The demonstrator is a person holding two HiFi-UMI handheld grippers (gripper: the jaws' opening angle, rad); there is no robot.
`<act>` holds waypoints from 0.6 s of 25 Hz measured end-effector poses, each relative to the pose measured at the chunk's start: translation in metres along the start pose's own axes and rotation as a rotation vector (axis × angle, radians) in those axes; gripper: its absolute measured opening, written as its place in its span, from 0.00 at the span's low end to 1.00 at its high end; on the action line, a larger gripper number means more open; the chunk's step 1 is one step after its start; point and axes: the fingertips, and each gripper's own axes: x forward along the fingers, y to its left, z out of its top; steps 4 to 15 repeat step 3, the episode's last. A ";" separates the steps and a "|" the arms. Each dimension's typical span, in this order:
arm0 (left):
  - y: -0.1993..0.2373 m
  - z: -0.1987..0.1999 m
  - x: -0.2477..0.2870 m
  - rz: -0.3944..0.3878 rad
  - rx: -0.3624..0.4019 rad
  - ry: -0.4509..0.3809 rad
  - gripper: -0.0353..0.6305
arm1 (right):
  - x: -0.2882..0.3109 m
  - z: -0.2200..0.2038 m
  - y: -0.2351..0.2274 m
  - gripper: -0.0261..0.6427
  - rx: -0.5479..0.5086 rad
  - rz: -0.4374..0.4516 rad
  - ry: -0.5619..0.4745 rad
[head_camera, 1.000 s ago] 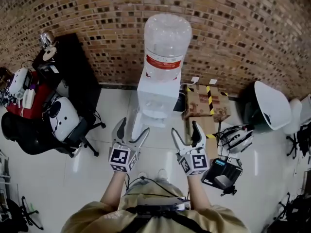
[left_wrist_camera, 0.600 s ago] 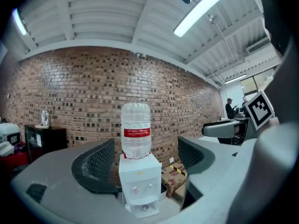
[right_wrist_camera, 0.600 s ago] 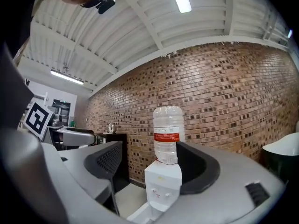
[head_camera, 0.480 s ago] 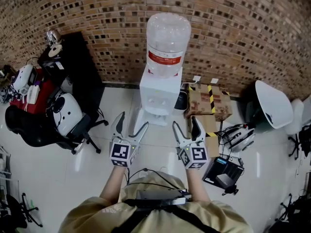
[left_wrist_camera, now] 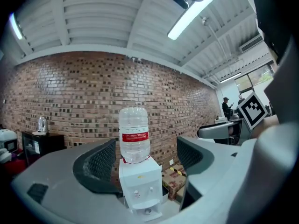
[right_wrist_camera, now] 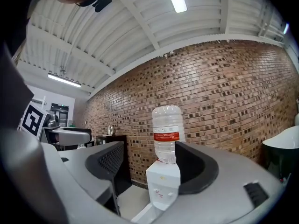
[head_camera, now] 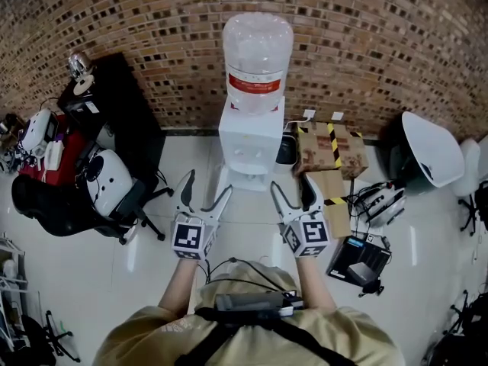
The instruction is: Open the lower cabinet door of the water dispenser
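Note:
The white water dispenser (head_camera: 251, 137) stands against the brick wall with a clear bottle (head_camera: 258, 52) on top. A white panel (head_camera: 222, 180) juts from its lower left toward me; I cannot tell if it is the lower door. My left gripper (head_camera: 206, 187) is open in front of the dispenser's foot, apart from it. My right gripper (head_camera: 290, 184) is open beside it; its jaws have just been closing, with nothing between them. Both gripper views frame the dispenser (left_wrist_camera: 139, 183) (right_wrist_camera: 163, 183) some way off between the fingers.
Taped cardboard boxes (head_camera: 328, 148) lie right of the dispenser. A black cabinet (head_camera: 116, 105) and a black chair (head_camera: 72, 208) are at the left. A white chair (head_camera: 431, 148) and black devices (head_camera: 362, 259) with cables are on the floor at the right.
Both grippers now show a little higher in the head view, nearer the dispenser's foot. The right jaws stand slightly narrower than before.

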 end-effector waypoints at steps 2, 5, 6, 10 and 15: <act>-0.002 0.000 0.002 -0.001 0.002 -0.002 0.63 | 0.000 0.002 -0.003 0.59 -0.002 0.003 -0.012; -0.003 0.001 0.004 -0.001 0.000 -0.004 0.63 | 0.001 0.003 -0.005 0.59 -0.002 0.005 -0.018; -0.003 0.001 0.004 -0.001 0.000 -0.004 0.63 | 0.001 0.003 -0.005 0.59 -0.002 0.005 -0.018; -0.003 0.001 0.004 -0.001 0.000 -0.004 0.63 | 0.001 0.003 -0.005 0.59 -0.002 0.005 -0.018; -0.003 0.001 0.004 -0.001 0.000 -0.004 0.63 | 0.001 0.003 -0.005 0.59 -0.002 0.005 -0.018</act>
